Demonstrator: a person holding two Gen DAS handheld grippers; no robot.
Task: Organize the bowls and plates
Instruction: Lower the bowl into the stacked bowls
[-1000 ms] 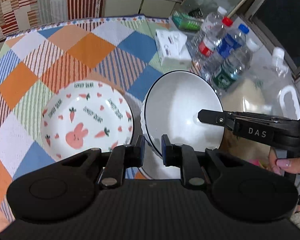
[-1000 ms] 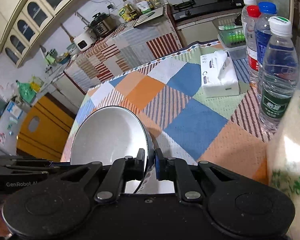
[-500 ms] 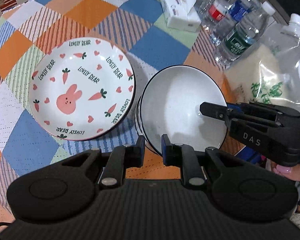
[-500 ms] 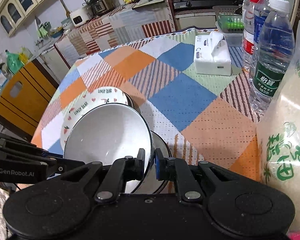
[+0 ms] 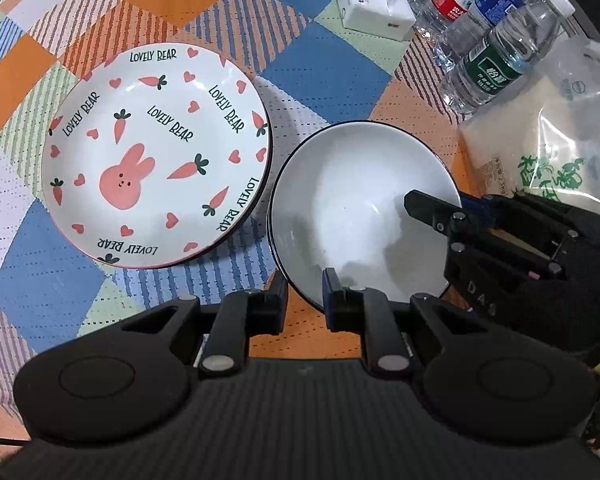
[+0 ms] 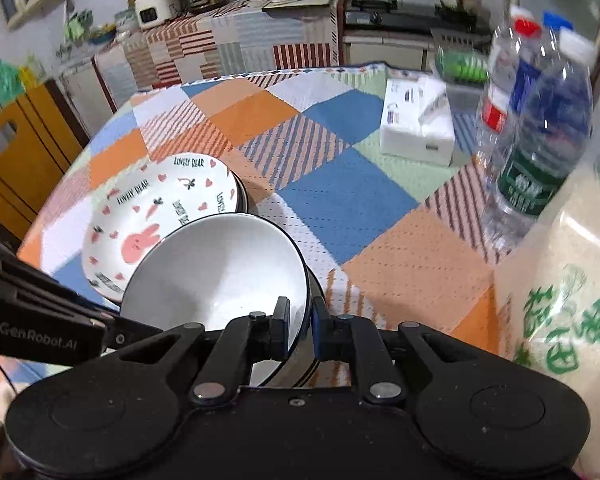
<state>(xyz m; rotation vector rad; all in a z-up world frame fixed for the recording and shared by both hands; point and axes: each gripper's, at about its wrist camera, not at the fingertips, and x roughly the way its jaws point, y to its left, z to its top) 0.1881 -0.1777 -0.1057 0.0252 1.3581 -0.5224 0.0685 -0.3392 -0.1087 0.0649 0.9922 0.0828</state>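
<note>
A round bench (image 5: pixel 328 60) covered in a patchwork cloth of orange, blue, green and striped squares fills the left wrist view. At ten o'clock lies a white plate (image 5: pixel 156 156) printed with a pink rabbit, carrots, hearts and the words "LOVELY BEAR"; a dark rim of another dish shows just under its right edge. Just beside it, toward the centre, sits a plain white bowl (image 5: pixel 356 208) with a thin dark rim, and a second rim line below suggests it rests in another bowl. The left claw (image 5: pixel 305 296) is clamped on the bowl's near rim at six o'clock, one finger inside and one outside. The right claw (image 5: pixel 436 210) pinches the same bowl's rim at three o'clock. At one o'clock stand a white tissue box (image 5: pixel 372 0) and three water bottles (image 5: pixel 496 52), with a clear bag of rice (image 5: pixel 548 152) at two o'clock.

In the right wrist view the right claw (image 6: pixel 300 326) grips the bowl (image 6: pixel 220 272) rim at six o'clock, and the plate (image 6: pixel 156 216) lies beyond at ten o'clock.
</note>
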